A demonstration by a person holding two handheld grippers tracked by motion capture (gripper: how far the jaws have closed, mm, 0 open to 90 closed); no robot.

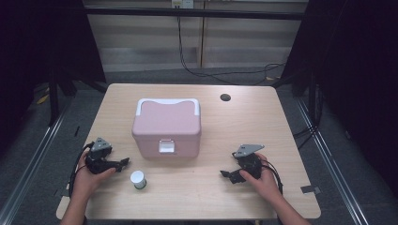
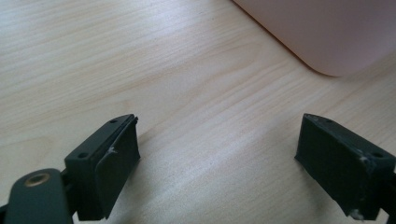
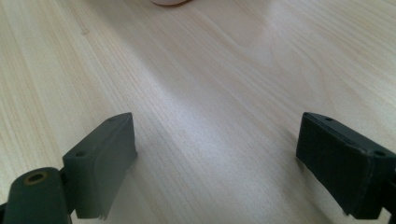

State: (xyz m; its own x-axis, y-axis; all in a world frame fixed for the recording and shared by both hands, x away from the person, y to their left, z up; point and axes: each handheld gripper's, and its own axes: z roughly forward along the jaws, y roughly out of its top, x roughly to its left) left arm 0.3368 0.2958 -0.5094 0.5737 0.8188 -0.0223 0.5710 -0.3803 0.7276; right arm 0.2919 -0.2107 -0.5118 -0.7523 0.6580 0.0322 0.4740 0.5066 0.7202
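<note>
A pink cooler box (image 1: pixel 166 129) with a white handle and a white front latch stands shut in the middle of the wooden table (image 1: pixel 244 126). A small white cup (image 1: pixel 138 179) sits in front of its left corner. My left gripper (image 1: pixel 125 162) rests low at the table's left, open, jaws pointing right toward the cup; in the left gripper view (image 2: pixel 217 140) bare wood lies between the jaws and the box's corner (image 2: pixel 327 32) shows at the top right. My right gripper (image 1: pixel 224 175) rests at the front right, open and empty (image 3: pixel 215 140), pointing left.
A dark round hole (image 1: pixel 225 97) marks the table's far right part. Black cables (image 1: pixel 211 70) trail across the floor behind the table. Dark frame posts stand at both sides. A grey tape strip (image 1: pixel 309 189) sits at the table's right front corner.
</note>
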